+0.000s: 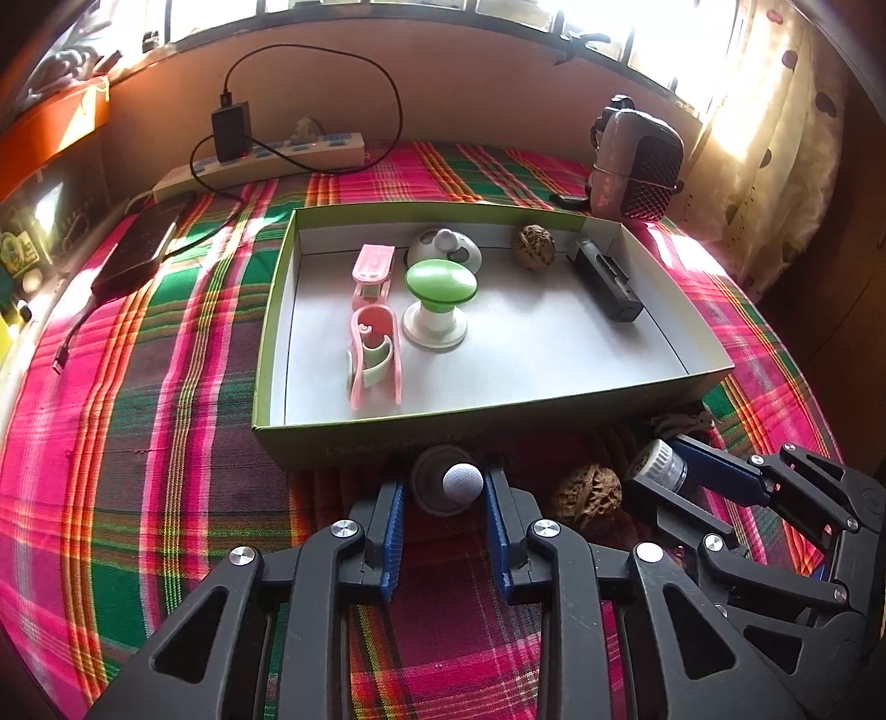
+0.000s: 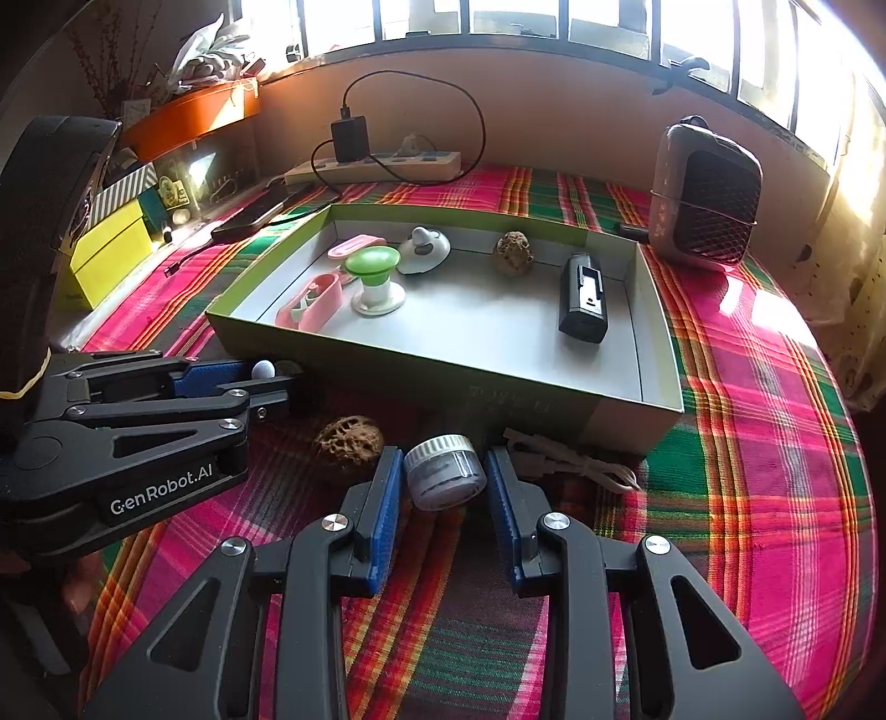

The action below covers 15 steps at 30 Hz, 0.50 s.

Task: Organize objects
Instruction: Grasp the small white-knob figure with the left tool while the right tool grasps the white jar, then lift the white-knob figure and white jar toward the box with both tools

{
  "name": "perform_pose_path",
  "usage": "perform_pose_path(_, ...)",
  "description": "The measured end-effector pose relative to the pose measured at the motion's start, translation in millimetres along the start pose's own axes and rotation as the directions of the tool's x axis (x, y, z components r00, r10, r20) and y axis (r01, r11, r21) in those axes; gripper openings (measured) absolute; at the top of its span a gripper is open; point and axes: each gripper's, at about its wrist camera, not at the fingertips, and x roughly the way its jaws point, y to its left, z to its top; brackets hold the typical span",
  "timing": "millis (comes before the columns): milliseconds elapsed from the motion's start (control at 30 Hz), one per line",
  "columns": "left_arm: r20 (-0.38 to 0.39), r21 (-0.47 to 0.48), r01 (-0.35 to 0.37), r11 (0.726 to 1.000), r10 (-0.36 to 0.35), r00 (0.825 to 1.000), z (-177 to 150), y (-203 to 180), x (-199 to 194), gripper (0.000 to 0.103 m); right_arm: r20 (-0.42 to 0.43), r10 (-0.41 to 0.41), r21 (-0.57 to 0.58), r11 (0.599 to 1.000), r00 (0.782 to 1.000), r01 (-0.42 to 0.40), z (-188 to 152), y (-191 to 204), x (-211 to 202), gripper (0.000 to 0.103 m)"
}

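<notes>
Claws point(image 1: 443, 487) point(image 2: 443, 471) pitched down, straddling knob point(image 1: 462, 481), jar point(image 2: 443, 477)

Home room, prob bedroom: plaid cloth point(image 1: 166, 387), curtain point(image 1: 775, 166) by barred window point(image 2: 498, 22), power strip point(image 2: 376, 163) w/ charger.

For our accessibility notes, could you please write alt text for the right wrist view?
The right claw straddles a small clear jar with a white lid lying on a plaid cloth, just in front of an open cardboard box. At left the left claw has a small grey ball-topped piece between its fingers, with a walnut lying between the two.
</notes>
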Motion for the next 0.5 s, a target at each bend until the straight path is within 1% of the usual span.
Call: perform_pose_path(500, 0.009, 0.006, -0.007, 1.000, 0.007, 1.000, -2.5, -2.0, -0.7, 0.023, 0.001, 0.005, 0.002, 1.000, 1.000, -0.005, -0.9, 0.0, -1.0, 0.032)
